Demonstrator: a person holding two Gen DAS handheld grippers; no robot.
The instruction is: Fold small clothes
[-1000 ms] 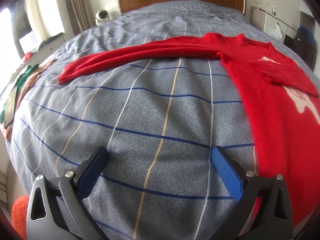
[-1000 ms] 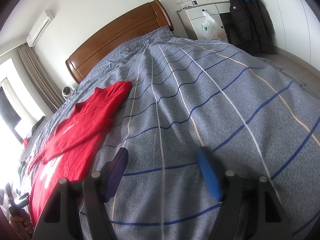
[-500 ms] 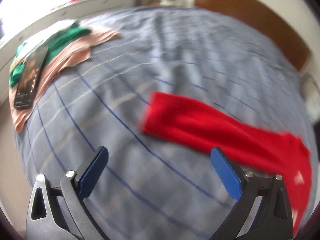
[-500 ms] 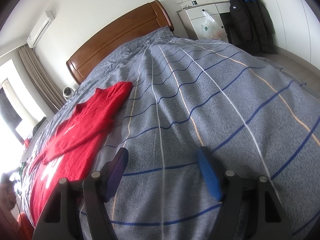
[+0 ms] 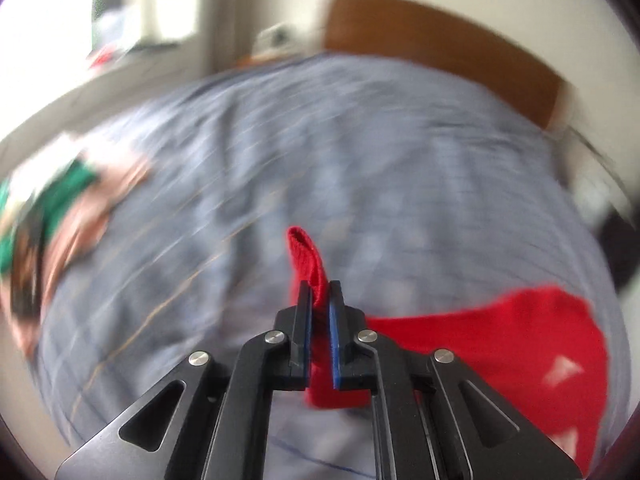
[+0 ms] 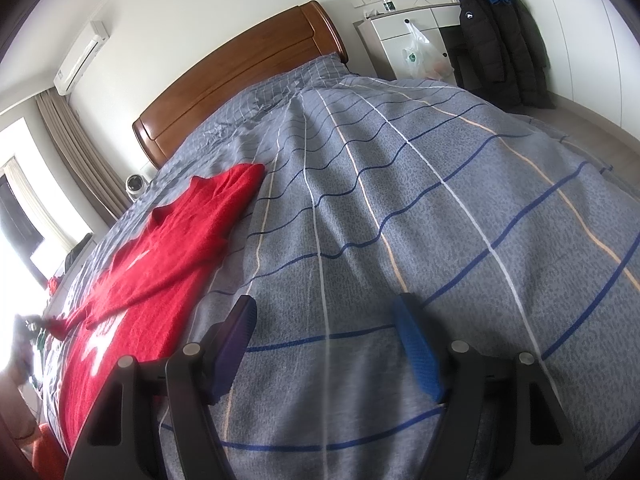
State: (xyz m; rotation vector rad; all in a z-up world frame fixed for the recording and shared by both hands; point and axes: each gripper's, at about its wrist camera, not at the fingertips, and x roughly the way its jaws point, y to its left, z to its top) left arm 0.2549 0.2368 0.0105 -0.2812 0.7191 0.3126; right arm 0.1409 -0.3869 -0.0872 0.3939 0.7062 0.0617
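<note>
Red sweater sleeve pinched, left gripper.

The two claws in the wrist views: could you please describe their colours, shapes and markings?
Both look alike. The left claw has black metal arms with triangular cut-outs, silver pivot pins and thin flat fingers faced with blue pads. The right claw has the same black frame and pins, with textured blue pads. No cables or markings show.

My left gripper: black angular linkage arms with triangular cut-outs, silver pivot screws beside the blue-padded jaws. My right gripper: same black frame, silver screws, textured blue pads.
</note>
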